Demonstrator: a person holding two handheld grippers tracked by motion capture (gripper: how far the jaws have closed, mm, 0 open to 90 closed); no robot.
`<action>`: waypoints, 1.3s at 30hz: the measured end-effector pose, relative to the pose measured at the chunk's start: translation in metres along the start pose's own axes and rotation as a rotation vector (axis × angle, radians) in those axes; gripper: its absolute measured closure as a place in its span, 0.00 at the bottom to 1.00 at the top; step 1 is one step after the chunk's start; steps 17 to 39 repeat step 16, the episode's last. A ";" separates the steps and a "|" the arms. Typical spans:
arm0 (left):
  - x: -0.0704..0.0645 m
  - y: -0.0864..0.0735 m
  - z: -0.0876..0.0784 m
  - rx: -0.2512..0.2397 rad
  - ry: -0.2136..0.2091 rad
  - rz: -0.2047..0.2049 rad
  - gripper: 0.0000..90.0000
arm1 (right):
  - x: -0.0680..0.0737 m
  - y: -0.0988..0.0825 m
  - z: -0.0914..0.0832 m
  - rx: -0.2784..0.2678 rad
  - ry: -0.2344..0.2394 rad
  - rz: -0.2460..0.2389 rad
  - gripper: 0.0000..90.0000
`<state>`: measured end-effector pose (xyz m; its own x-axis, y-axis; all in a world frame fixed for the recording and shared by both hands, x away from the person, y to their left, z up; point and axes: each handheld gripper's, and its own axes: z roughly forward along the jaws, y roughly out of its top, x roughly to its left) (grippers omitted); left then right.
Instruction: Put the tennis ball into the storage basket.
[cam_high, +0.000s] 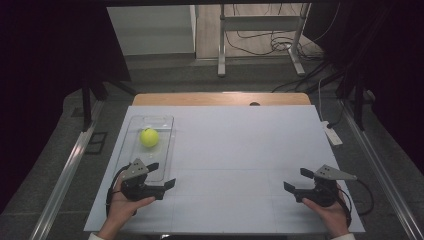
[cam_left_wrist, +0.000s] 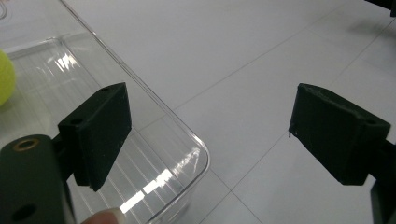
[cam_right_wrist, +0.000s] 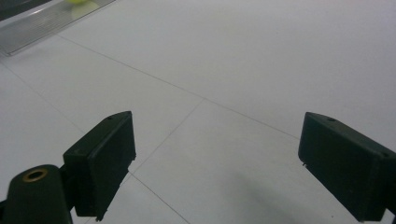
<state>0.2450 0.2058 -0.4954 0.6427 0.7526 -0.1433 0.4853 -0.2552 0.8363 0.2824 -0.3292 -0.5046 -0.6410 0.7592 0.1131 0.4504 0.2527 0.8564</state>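
A yellow-green tennis ball (cam_high: 149, 137) lies in a clear plastic tray (cam_high: 164, 122) on the left of the white table. My left gripper (cam_high: 161, 175) sits at the tray's near right corner, jaws wide open and nothing between them. In the left gripper view one jaw hangs over the tray's corner (cam_left_wrist: 196, 149) and the other over bare table, and the ball (cam_left_wrist: 5, 77) peeks in at the left edge. My right gripper (cam_high: 298, 180) rests low at the near right, open and empty, pointing left across the table. Far off in the right gripper view lie the tray (cam_right_wrist: 42, 23) and the ball (cam_right_wrist: 77, 2).
The white table top (cam_high: 240, 150) has a wooden strip along its far edge. A white remote-like object (cam_high: 332, 133) lies at the right edge. Metal stand legs and cables are on the floor beyond; dark curtains flank both sides.
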 end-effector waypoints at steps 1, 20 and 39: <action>0.000 0.000 0.000 0.000 0.001 0.002 0.15 | 0.000 0.000 0.000 -0.002 0.000 -0.002 0.12; 0.002 0.002 0.002 -0.006 0.005 -0.003 0.15 | -0.001 0.001 0.001 -0.009 0.019 0.001 0.12; 0.002 0.002 0.002 -0.006 0.005 -0.003 0.15 | -0.001 0.001 0.001 -0.009 0.019 0.001 0.12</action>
